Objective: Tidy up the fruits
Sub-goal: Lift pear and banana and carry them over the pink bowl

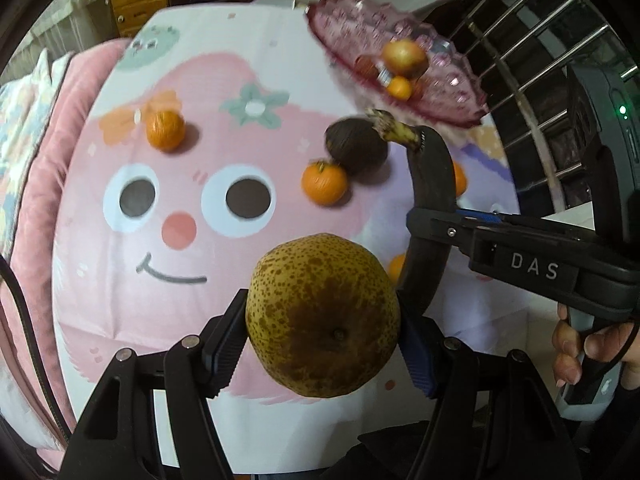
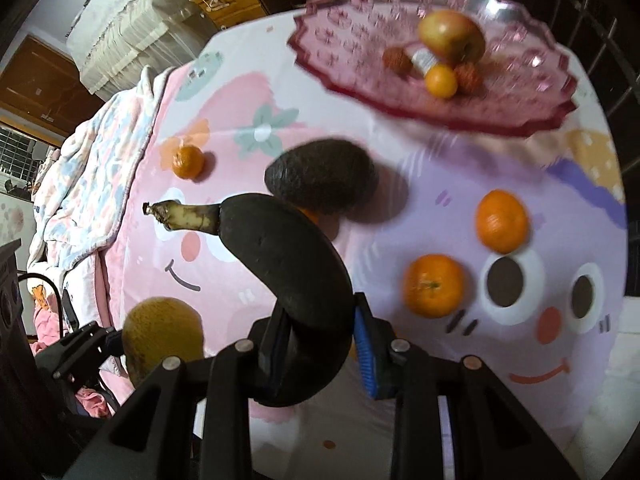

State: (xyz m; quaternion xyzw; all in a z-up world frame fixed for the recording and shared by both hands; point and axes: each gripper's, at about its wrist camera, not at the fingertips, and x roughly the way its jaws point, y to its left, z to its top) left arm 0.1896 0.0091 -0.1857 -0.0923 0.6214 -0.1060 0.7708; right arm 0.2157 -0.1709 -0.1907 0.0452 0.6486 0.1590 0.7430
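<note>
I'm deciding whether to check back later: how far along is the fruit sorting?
Partly done. The pink tray already holds an apple, a small orange and two lychees. In hand: the left gripper is shut on a pear, and the right gripper on a blackened banana. Left on the cloth: four oranges and a dark avocado.
</note>
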